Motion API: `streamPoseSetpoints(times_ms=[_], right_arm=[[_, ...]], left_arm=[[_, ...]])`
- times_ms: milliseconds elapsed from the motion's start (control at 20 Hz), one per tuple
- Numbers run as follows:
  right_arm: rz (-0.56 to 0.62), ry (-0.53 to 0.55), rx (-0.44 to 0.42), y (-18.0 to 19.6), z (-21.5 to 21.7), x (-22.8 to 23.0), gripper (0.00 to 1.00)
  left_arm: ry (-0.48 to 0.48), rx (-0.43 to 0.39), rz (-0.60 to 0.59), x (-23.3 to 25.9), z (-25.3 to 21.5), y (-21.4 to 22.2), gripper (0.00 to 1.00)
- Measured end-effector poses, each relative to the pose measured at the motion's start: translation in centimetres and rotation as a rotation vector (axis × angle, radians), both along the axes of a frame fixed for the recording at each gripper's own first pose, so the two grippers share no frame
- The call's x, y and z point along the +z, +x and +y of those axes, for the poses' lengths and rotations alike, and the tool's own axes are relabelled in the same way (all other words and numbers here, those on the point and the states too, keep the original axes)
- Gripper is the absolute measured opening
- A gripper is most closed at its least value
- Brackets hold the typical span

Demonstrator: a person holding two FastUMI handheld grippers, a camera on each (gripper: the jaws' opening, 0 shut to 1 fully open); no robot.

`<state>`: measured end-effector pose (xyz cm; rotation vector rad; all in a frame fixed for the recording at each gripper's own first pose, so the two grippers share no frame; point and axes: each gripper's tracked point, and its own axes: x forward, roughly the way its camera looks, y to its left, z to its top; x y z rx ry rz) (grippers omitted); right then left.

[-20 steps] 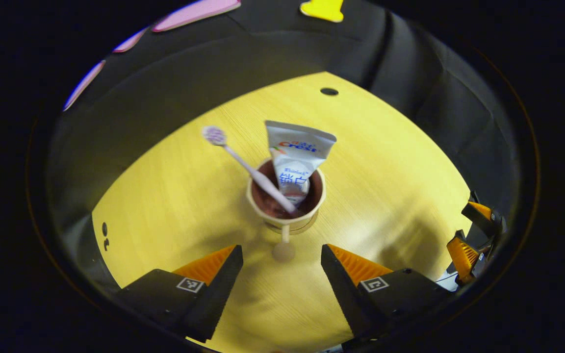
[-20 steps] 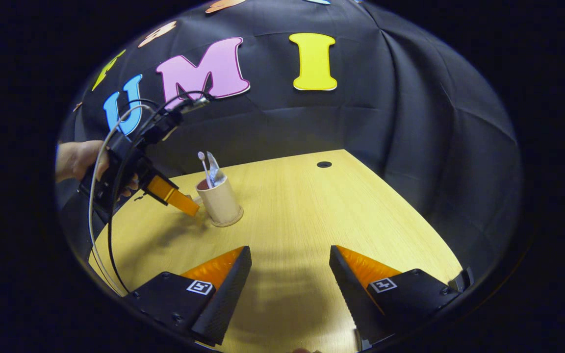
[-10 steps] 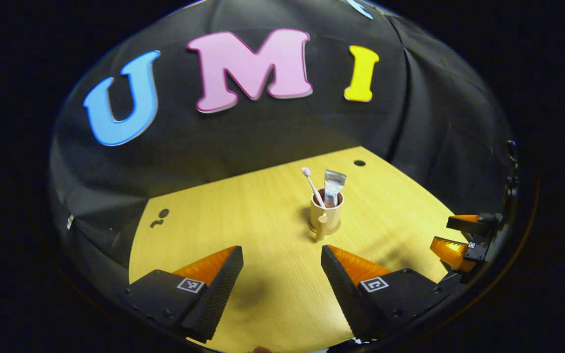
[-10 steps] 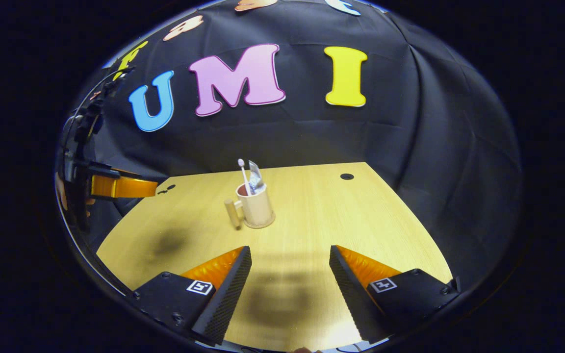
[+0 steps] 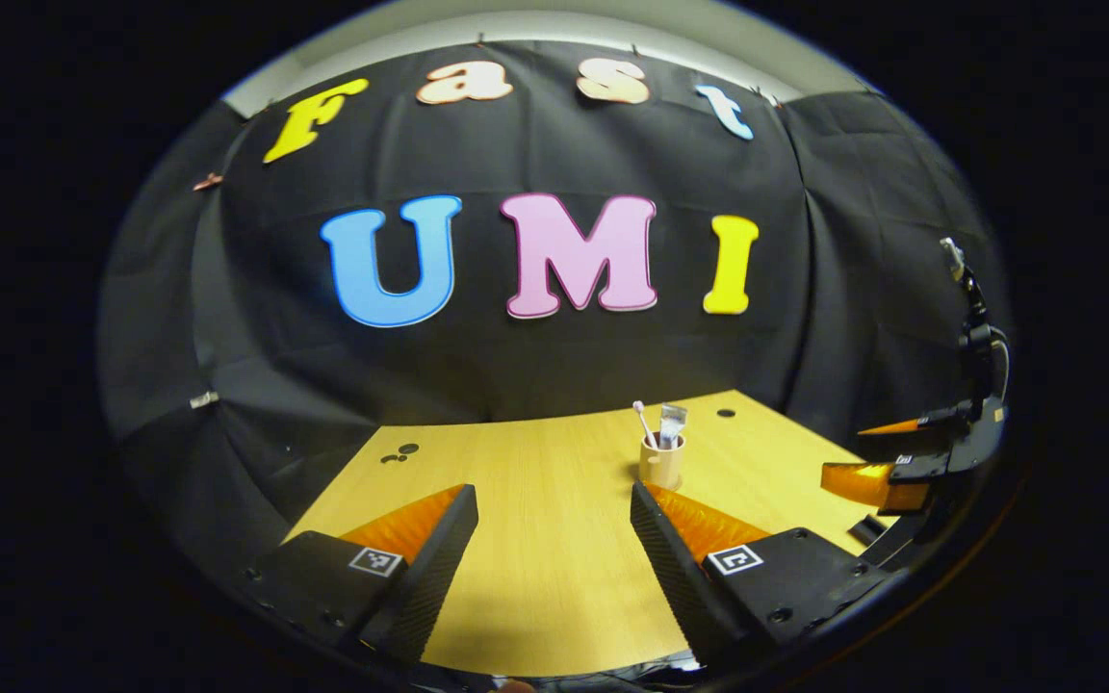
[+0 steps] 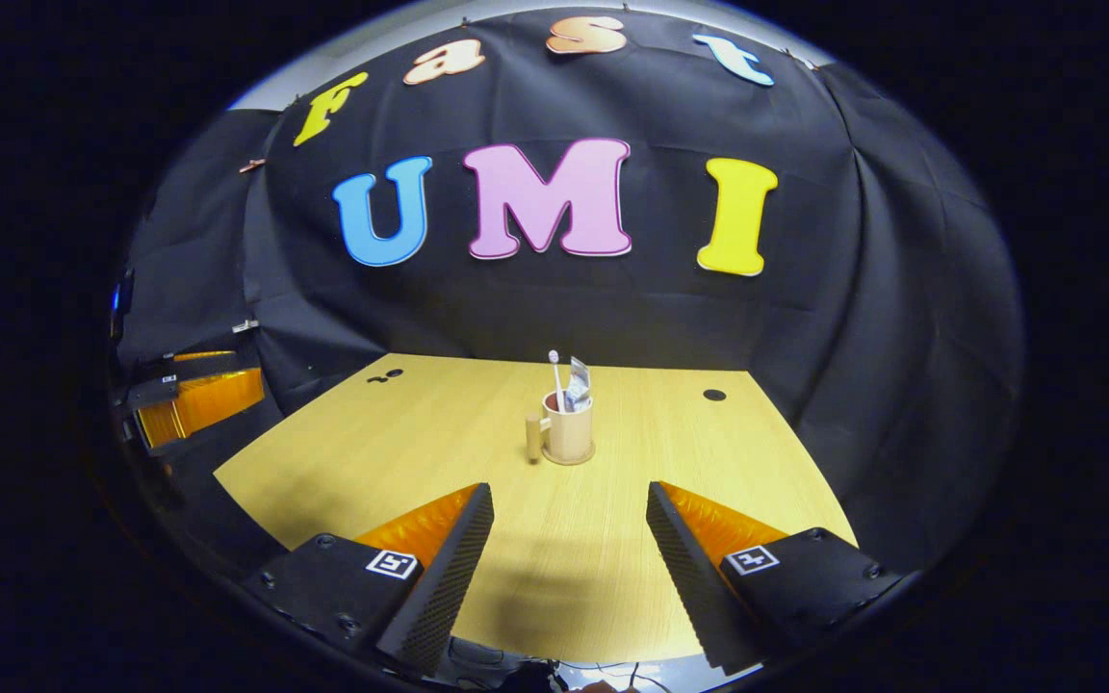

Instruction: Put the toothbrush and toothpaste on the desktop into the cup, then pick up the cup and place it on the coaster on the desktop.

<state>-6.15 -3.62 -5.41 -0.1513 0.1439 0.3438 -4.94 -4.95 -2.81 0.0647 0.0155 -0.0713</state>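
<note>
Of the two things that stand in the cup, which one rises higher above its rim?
The toothbrush: its thin stalk leans left and tops out above the flat, crimped toothpaste tube beside it in the cup.

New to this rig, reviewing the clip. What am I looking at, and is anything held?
No robot arm: a person holds one pair of two-finger tongs in each hand, with a fisheye camera on each.

In the left gripper view, the left tongs are at the bottom, open and empty. In the right gripper view, the right tongs are likewise open and empty.

On the wooden desktop stands a cup on a coaster, holding a toothbrush and toothpaste.
</note>
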Motion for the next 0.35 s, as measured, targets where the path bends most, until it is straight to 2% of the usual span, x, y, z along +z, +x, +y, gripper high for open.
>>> streamPoseSetpoints(times_ms=[150, 350], right_arm=[[-0.031, 0.044, 0.017, -3.6, 0.8, 0.8, 0.99], [-0.04, 0.076, -0.01, -6.5, 0.6, 0.8, 0.98]], left_arm=[[-0.047, 0.027, 0.008, -1.7, 1.6, -4.2, 0.99], [-0.09, 0.031, -0.013, -2.1, 2.9, -7.6, 0.99]])
